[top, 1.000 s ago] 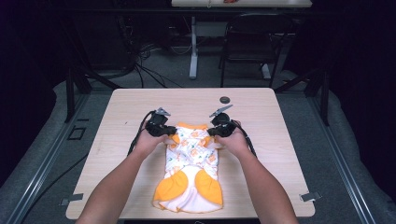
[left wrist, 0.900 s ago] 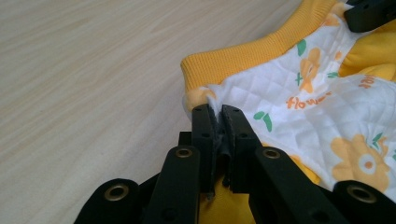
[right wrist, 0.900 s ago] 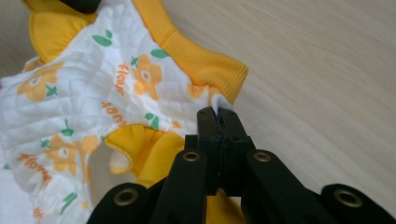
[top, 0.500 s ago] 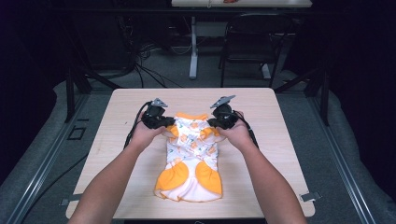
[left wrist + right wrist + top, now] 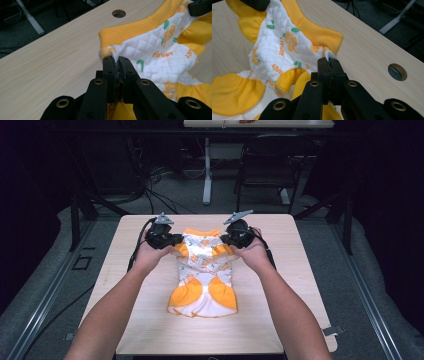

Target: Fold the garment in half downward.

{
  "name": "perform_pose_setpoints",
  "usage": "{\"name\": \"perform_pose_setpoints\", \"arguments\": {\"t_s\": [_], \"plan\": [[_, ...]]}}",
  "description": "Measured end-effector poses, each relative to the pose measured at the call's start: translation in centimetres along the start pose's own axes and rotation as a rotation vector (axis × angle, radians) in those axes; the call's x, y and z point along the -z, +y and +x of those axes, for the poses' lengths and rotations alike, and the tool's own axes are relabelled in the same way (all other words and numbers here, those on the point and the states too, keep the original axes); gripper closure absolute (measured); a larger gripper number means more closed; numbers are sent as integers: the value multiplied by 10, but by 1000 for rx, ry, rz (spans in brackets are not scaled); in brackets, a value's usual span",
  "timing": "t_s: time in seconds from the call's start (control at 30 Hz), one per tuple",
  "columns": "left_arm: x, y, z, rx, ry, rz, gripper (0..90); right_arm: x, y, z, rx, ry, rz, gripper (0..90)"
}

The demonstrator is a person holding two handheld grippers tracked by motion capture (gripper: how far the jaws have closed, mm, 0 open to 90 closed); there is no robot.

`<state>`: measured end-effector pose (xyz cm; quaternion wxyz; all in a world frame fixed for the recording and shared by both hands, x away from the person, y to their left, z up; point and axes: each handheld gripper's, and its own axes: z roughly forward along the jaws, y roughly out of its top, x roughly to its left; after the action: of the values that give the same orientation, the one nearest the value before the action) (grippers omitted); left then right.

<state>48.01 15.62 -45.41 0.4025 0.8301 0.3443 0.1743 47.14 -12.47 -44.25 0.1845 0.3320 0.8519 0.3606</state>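
A small white quilted garment (image 5: pixel 202 270) with orange trim and flower print lies spread on the wooden table (image 5: pixel 140 320), collar end far from the person. My left gripper (image 5: pixel 172 240) is shut on the garment's left shoulder edge; in the left gripper view the jaws pinch white fabric (image 5: pixel 150 55) at my left gripper (image 5: pixel 116 60). On the other side, my right gripper (image 5: pixel 227 239) is shut on the right shoulder edge, and the right gripper view has cloth (image 5: pixel 287 47) clamped at my right gripper (image 5: pixel 329 61). The orange ribbed collar (image 5: pixel 319 32) sits between the two grippers.
A round cable hole (image 5: pixel 239 213) sits in the table near its far edge, also seen as a hole (image 5: pixel 118 13) and a hole (image 5: pixel 397 72). Beyond the table stand a chair (image 5: pixel 270 165) and a desk leg (image 5: pixel 207 175) on grey floor.
Both grippers have carried the garment's top edge farther away from the person, dragging the whole garment up the table and stretching it out flatter.
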Motion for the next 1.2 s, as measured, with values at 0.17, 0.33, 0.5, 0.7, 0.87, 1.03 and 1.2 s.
{"name": "perform_pose_setpoints", "arguments": {"t_s": [0.17,0.33,0.5,0.7,0.87,1.03,1.2], "plan": [[6,7,-3,-33,20,-17,847,5,5,1,16,-16,-19,888],[5,0,-7,-46,9,-14,847,3,-2,3,23,-17,-22,887],[1,-11,-11,-56,-5,-6,847,0,-12,7,44,-15,-1,887],[-2,-23,-14,-58,-25,1,846,-3,-25,12,54,3,13,887],[-3,-34,-18,-58,-43,11,846,-4,-33,17,60,17,18,887],[-2,-43,-21,-57,-58,16,846,-2,-40,24,70,32,26,887],[-1,-55,-27,-65,-73,23,846,-1,-48,34,101,43,48,886]]}}
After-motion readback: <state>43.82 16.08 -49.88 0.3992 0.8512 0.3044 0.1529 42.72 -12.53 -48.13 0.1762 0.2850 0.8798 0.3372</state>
